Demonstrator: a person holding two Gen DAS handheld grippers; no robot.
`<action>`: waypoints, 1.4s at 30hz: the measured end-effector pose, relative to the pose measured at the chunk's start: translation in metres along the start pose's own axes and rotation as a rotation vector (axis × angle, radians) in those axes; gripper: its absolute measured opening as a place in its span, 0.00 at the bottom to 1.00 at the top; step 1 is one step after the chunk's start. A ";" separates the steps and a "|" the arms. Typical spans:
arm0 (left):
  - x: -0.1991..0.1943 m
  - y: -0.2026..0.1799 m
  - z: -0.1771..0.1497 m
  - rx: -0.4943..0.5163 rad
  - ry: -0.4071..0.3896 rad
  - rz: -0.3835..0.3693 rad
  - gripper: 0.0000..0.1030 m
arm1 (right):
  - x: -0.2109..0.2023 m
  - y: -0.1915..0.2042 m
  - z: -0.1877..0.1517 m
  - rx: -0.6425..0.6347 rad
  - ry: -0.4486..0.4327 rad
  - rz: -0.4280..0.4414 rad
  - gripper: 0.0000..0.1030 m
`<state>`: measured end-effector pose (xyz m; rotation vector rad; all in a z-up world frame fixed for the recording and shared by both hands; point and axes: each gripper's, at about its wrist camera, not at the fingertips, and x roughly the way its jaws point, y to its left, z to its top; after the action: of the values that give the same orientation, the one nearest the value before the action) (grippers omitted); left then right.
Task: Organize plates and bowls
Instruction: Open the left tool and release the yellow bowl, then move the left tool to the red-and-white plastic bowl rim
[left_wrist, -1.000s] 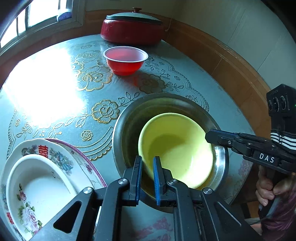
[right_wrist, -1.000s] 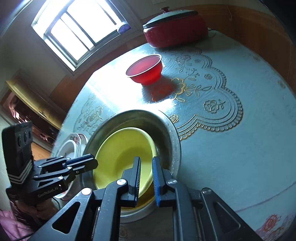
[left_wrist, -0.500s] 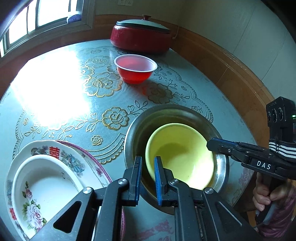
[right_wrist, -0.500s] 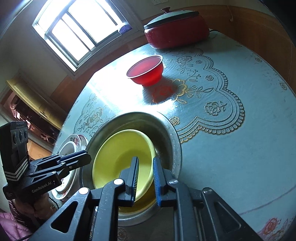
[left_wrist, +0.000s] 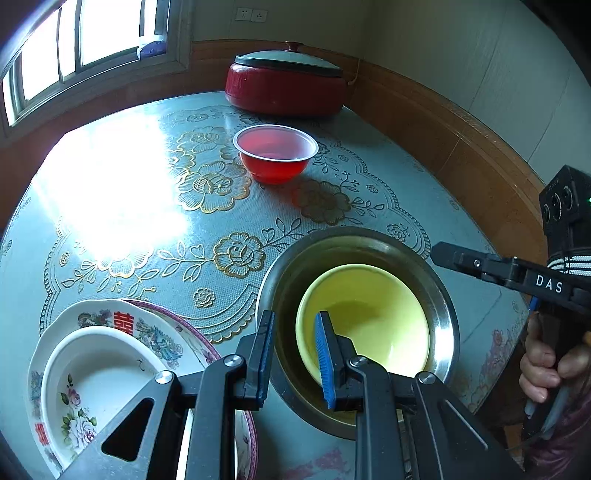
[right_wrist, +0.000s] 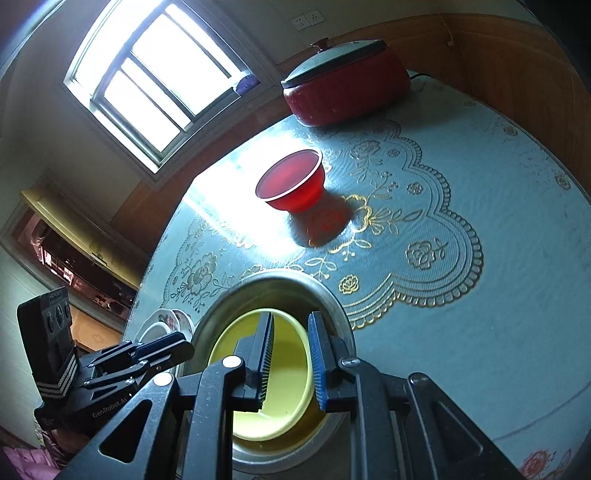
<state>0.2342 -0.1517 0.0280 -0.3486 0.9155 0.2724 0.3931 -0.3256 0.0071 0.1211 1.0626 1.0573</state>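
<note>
Yellow bowl (left_wrist: 364, 325) nested in the metal basin (left_wrist: 441, 295) on the bench; red bowl (left_wrist: 275, 153) stands well apart. Both the left gripper (left_wrist: 293, 356) and right gripper (right_wrist: 291, 360) hover released, empty (jaws parted). Next move, likely: reach for the red bowl and nest it.

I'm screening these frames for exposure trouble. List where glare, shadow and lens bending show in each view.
Left wrist view: window glare blows out the tablecloth pattern left of the red bowl; the table rim curves from fisheye bending.
Right wrist view: the window is overexposed, a glare patch lies on the cloth left of the red bowl, which casts a reddish shadow toward the camera; the walls bow.
</note>
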 end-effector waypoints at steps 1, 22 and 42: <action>0.001 0.000 0.001 0.000 -0.001 0.002 0.22 | 0.001 0.001 0.003 -0.004 0.001 0.002 0.18; 0.018 0.009 0.043 -0.024 -0.003 0.047 0.22 | 0.051 -0.015 0.071 0.135 0.050 0.068 0.18; 0.063 0.050 0.129 -0.194 0.001 -0.029 0.18 | 0.114 -0.038 0.137 0.250 0.022 0.070 0.18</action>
<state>0.3454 -0.0490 0.0404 -0.5406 0.8865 0.3356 0.5300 -0.2073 -0.0151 0.3510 1.2154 0.9865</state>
